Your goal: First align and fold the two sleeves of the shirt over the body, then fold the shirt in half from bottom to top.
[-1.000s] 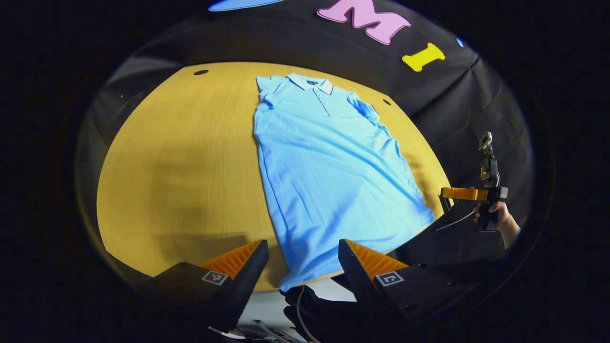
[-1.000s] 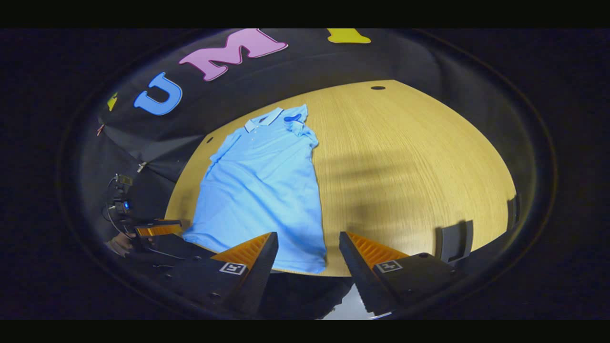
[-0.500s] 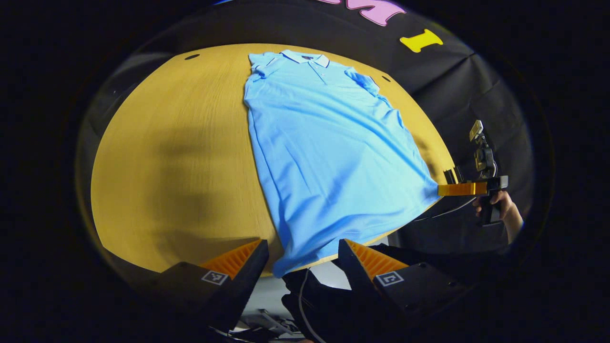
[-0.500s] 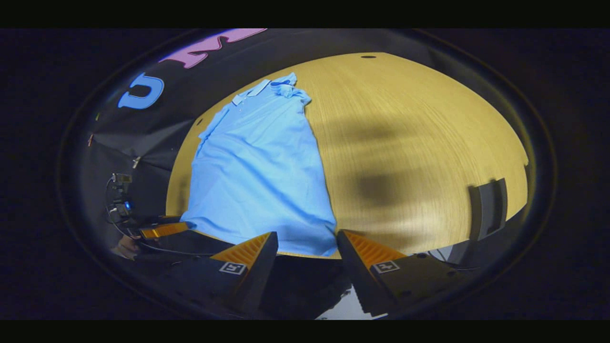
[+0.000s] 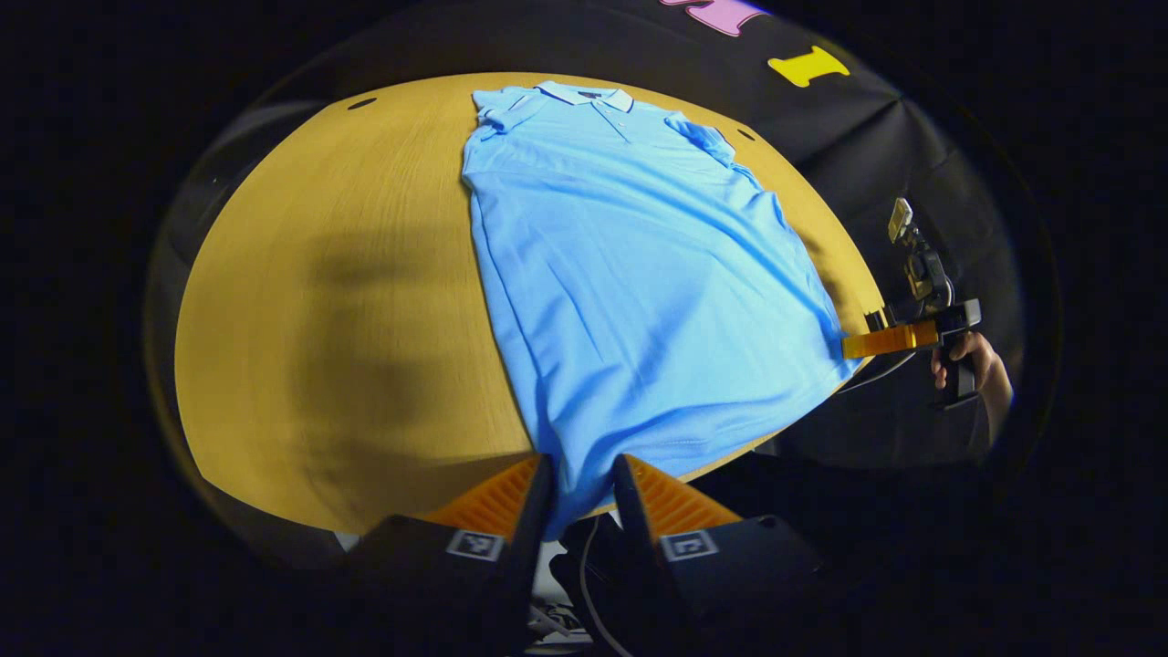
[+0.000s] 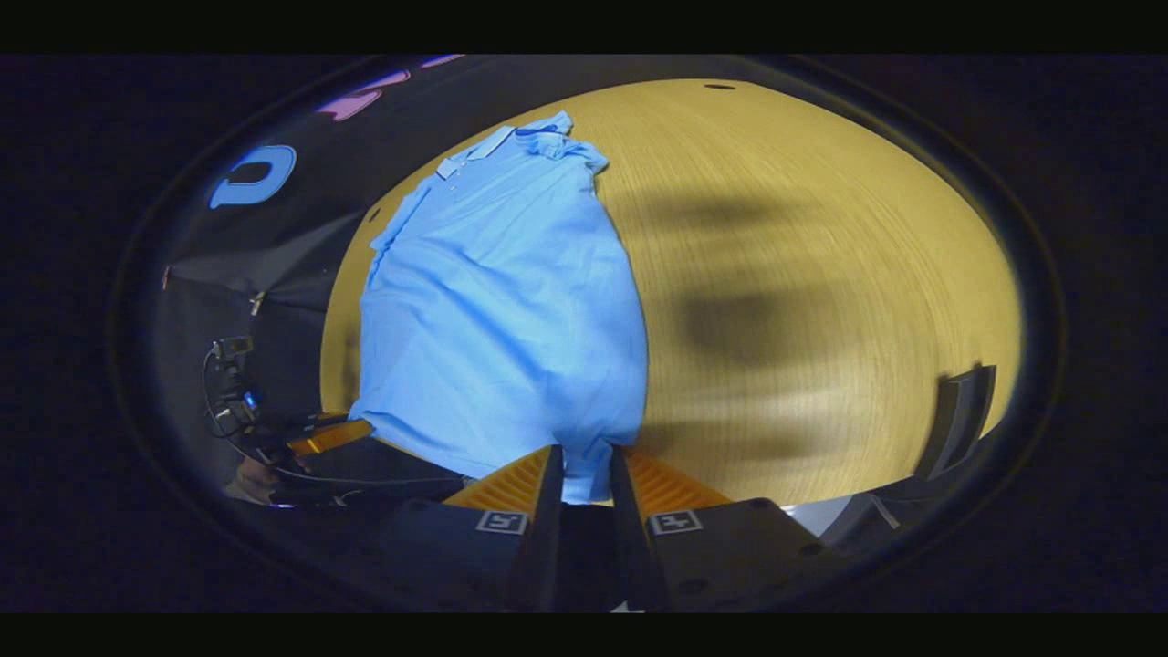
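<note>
Left gripper (image 5: 581, 479) has its jaws pinching the near-left hem corner of the blue polo shirt (image 5: 639, 274). The right gripper (image 6: 584, 470) likely pinches the other hem corner, contact partly hidden. The shirt lies flat on the wooden counter (image 5: 347, 301), sleeves tucked in; soft, light fabric, best held at the corners. Dark booth cloth surrounds.

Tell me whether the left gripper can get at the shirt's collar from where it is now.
Probably not at once. The left gripper sits at the shirt's bottom hem, fingers closed in around that corner, while the collar lies at the far end of the table. Nothing blocks the way; it would have to let go first.
</note>
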A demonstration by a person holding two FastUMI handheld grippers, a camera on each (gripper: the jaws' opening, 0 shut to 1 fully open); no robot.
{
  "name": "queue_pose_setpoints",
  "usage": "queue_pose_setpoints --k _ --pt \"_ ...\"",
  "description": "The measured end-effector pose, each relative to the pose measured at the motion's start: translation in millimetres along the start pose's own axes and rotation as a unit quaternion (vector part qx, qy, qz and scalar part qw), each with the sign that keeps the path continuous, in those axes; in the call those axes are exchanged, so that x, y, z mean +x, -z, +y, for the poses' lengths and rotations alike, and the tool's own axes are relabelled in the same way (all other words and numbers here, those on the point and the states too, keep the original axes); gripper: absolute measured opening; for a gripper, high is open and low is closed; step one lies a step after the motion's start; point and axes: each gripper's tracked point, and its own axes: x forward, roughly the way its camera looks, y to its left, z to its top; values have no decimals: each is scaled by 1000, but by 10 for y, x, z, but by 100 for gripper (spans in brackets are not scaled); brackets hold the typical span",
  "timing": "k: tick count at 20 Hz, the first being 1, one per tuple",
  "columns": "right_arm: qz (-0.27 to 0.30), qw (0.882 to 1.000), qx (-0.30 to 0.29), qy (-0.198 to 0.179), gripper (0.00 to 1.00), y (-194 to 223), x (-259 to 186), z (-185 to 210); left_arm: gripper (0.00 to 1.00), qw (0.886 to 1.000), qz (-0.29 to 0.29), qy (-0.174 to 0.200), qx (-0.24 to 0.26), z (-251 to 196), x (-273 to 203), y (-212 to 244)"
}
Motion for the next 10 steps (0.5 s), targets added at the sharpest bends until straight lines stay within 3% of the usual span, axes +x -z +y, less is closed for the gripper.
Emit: queue_pose_setpoints --k 2,3,5,8,10 --pt "-1 999 36 -22 7 -7 50 39 12 999 1 34 -33 -106 29 -33" --pt "-6 998 50 -33 10 -91 83 36 10 998 -4 44 -46 -134 32 -63" --pt "-12 997 55 -44 0 -49 28 53 6 998 -5 51 -48 -147 49 -77" --pt "-21 998 42 -52 10 -64 50 70 6 999 -7 42 -10 -144 34 -101" --pt "-28 998 25 -56 5 -95 43 92 6 998 -19 52 -5 -202 -21 -198"
